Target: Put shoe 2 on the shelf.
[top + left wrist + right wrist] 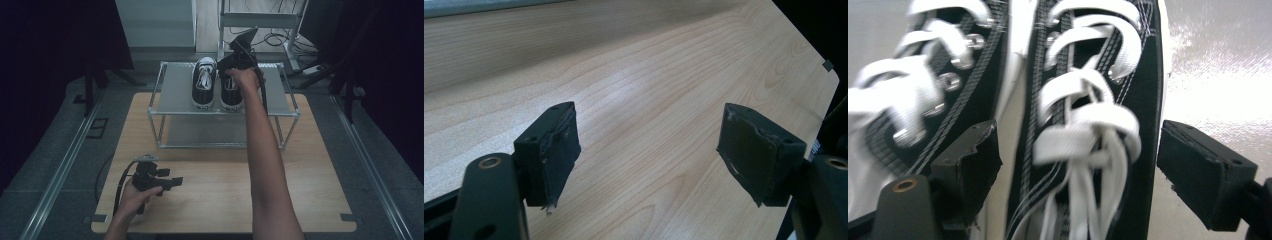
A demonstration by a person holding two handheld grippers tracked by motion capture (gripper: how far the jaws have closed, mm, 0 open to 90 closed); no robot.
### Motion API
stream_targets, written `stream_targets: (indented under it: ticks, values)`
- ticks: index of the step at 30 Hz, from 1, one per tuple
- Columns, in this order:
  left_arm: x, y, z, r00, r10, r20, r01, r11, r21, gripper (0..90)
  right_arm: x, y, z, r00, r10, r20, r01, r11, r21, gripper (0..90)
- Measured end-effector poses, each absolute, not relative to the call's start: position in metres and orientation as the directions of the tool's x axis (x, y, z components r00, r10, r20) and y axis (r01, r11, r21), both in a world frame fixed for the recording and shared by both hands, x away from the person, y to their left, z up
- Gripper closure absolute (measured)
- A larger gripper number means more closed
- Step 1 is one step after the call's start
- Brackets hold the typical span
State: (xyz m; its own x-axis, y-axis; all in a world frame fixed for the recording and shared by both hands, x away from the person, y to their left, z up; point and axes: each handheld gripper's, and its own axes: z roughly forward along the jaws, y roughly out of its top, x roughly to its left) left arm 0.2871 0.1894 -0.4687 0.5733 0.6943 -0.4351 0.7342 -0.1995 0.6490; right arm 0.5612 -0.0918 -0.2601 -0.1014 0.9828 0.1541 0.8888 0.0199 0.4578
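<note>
On the top shelf of the grey metal rack [175, 95], the right gripper [1079, 150] straddles the right-hand black canvas sneaker with white laces [1098, 100], jaws apart on either side (its twin [204, 82] stands just beside). The left gripper [646, 150] hovers over the light wooden table [639, 75], jaws wide apart and holding nothing.

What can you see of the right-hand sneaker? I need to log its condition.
The right-hand sneaker is black canvas with white laces, white stitching, metal eyelets and a white rubber toe cap. It stands upright on the metal rack's top shelf, toe toward the person, beside its twin. The right tongs straddle its laced top, jaws open.
</note>
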Motion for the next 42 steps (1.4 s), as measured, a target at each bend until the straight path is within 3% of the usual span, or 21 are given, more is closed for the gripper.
stream_targets:
  ticks: [15,25,42]
  values:
    - [0.284,0.19,-0.468,0.565,0.713,-0.414,0.732,-0.201,0.651,24.3,0.48,-0.119,-0.254,-0.359,0.909,0.212,0.759,0.152,0.634,23.5]
    - [0.281,0.186,-0.466,0.57,0.716,-0.402,0.726,-0.21,0.655,24.3,0.425,-0.139,-0.259,-0.494,0.843,0.212,0.678,0.221,0.701,27.3]
    - [0.278,0.185,-0.462,0.571,0.721,-0.393,0.719,-0.209,0.662,24.3,0.357,-0.189,-0.329,-0.631,0.743,0.225,0.598,0.281,0.75,32.8]
